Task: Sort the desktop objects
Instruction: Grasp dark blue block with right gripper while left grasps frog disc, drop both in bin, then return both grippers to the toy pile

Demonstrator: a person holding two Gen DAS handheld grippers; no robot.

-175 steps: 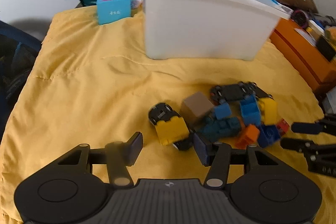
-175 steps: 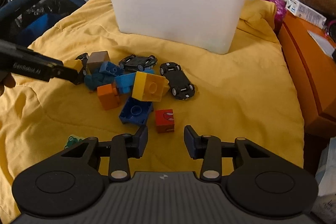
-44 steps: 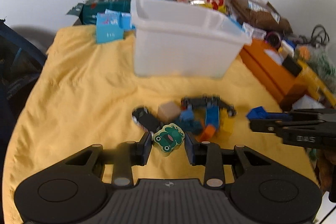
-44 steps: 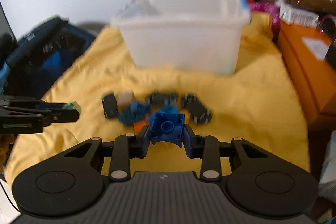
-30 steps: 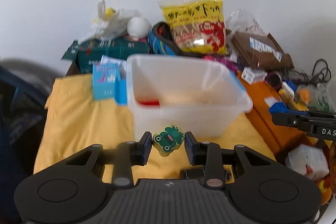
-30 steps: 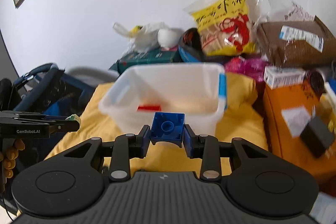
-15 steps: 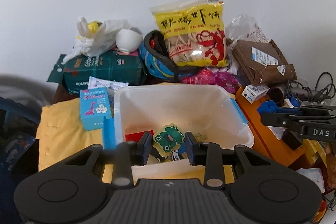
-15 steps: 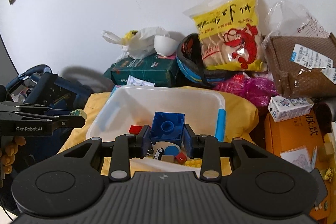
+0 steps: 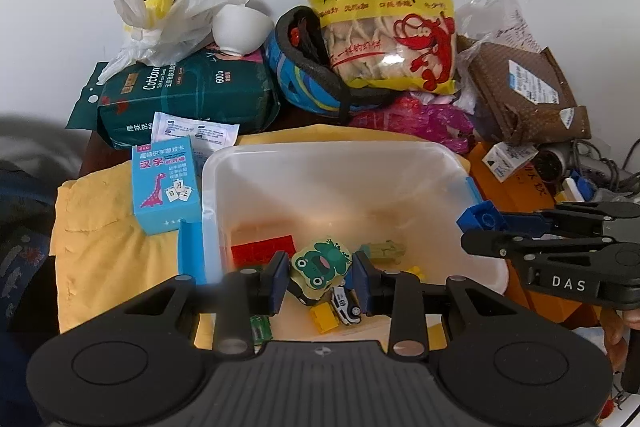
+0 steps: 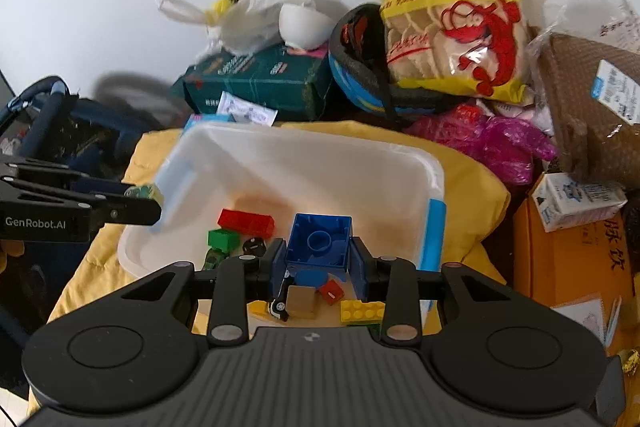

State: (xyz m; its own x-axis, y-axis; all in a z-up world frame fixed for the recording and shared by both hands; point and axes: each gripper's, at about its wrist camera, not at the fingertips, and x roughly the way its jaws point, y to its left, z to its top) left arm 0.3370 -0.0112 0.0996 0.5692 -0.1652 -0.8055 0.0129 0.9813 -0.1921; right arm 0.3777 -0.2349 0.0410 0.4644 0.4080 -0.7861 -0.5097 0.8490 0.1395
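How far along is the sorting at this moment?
Done: several bricks and toy cars lie in the white plastic bin. In hand: left hand-held gripper grips the green frog block; right hand-held gripper grips the blue square brick, both over it. Left: releasing them.

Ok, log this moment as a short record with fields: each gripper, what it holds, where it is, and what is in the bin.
left gripper: shut on the frog block, held above the white bin
right gripper: shut on the blue brick, hollow side toward the camera, also above the bin
bin contents: red brick, green brick, yellow brick, toy car, other small pieces
under the bin: yellow cloth
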